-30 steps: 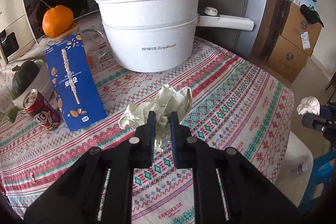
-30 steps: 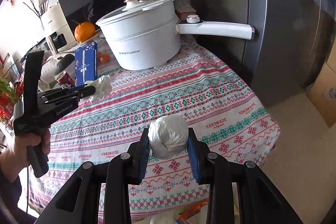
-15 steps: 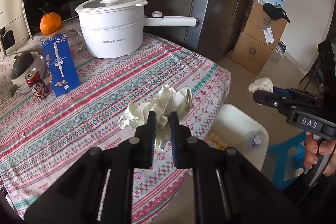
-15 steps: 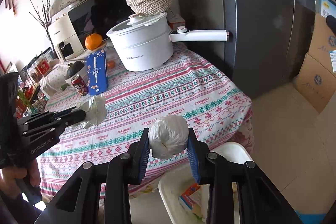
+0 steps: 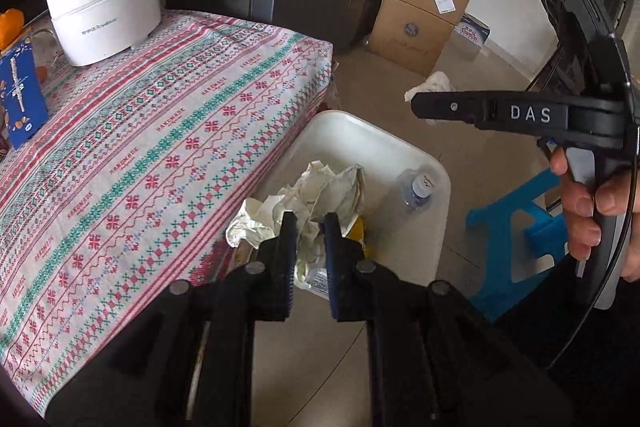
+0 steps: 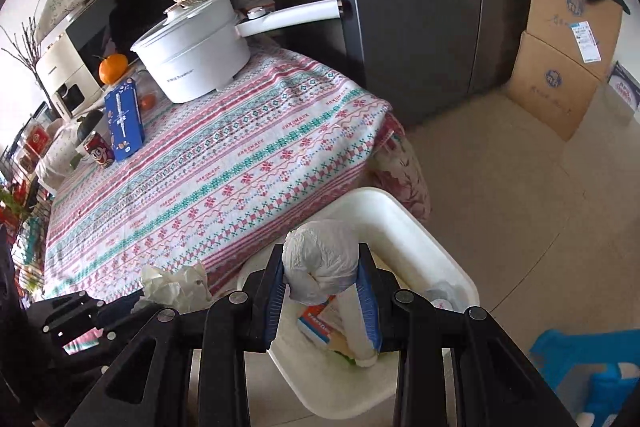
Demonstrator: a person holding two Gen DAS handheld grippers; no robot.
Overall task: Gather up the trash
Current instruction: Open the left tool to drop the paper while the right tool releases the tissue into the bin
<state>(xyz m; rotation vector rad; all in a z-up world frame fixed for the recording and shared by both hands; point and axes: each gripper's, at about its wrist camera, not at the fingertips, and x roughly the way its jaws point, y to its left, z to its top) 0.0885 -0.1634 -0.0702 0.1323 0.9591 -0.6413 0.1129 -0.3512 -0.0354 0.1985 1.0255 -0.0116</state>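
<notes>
- Bin [image 5: 436, 183], white, stands on the floor just beside the desk [image 5: 132, 147] corner; in it lie a clear bottle [image 5: 416, 189] and some packaging.
- My left hand-held gripper [image 5: 307, 223] is nearly closed and pinches a crumpled cream paper [image 5: 316, 183], which hangs over the bin's near edge by the desk.
- In the left view my right hand-held gripper [image 5: 416, 103] shows at 2 o'clock, side on, with a hand [image 5: 592, 203] on its grip and a white wad at its tip.
- My right hand-held gripper [image 6: 322, 281] is part closed on a white plastic wad [image 6: 322, 255], pads pressed against both its sides, above the bin [image 6: 420, 239].
- In the right view the left gripper and its paper [image 6: 172, 285] sit at 8 o'clock, over the desk [image 6: 224, 167] edge.
- At 11 o'clock on the desk stand a white pot [image 6: 192, 59], a blue box [image 6: 125, 119], a red can [image 6: 98, 149] and an orange [image 6: 113, 68].
- Cardboard boxes [image 6: 560, 67] are stacked at 2 o'clock on the floor.
</notes>
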